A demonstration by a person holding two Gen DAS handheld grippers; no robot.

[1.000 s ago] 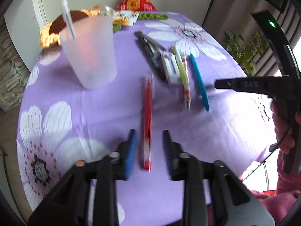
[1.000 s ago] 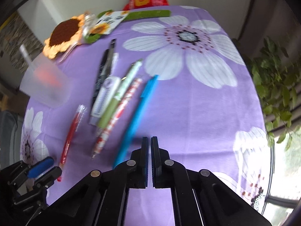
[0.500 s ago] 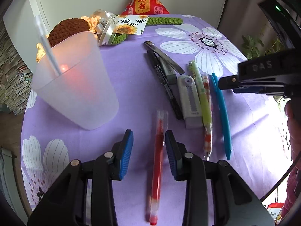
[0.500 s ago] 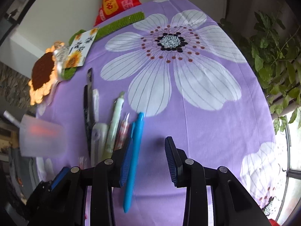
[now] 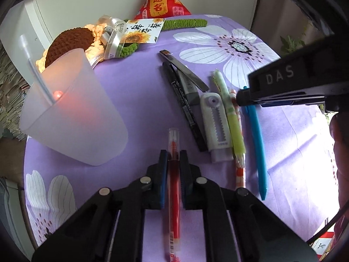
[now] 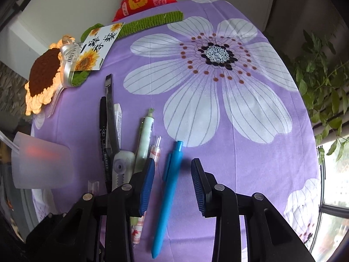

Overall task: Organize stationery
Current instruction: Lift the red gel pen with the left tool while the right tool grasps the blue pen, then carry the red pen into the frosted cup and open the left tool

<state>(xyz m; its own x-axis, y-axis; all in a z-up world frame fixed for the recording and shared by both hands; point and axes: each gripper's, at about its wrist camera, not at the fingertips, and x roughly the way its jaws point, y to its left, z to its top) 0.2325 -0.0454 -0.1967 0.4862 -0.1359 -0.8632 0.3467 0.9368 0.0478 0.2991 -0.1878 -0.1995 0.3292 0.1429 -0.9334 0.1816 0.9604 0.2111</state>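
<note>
My left gripper (image 5: pixel 173 154) is shut on a red gel pen (image 5: pixel 174 194) that lies on the purple flowered tablecloth (image 5: pixel 135 91). A frosted plastic cup (image 5: pixel 72 118) with a white straw-like stick stands to its left. My right gripper (image 6: pixel 173 163) is open, its jaws on either side of a blue pen (image 6: pixel 169 194), which also shows in the left wrist view (image 5: pixel 258 144). Beside it lie a patterned pen (image 5: pixel 238 163), a green pen (image 5: pixel 231 115), a white correction tape (image 5: pixel 216 126), a black marker (image 5: pixel 185 107) and a grey cutter (image 5: pixel 185 72).
A crocheted sunflower (image 5: pixel 67 41), a ribbon and sunflower card (image 5: pixel 141 31), a green crocheted stem (image 5: pixel 185 23) and a red pyramid pouch (image 5: pixel 161 2) sit at the table's far edge. A potted plant (image 6: pixel 322 83) stands off the right edge.
My left gripper moved forward over the red pen and shut on it. My right gripper opened and came down around the blue pen.
</note>
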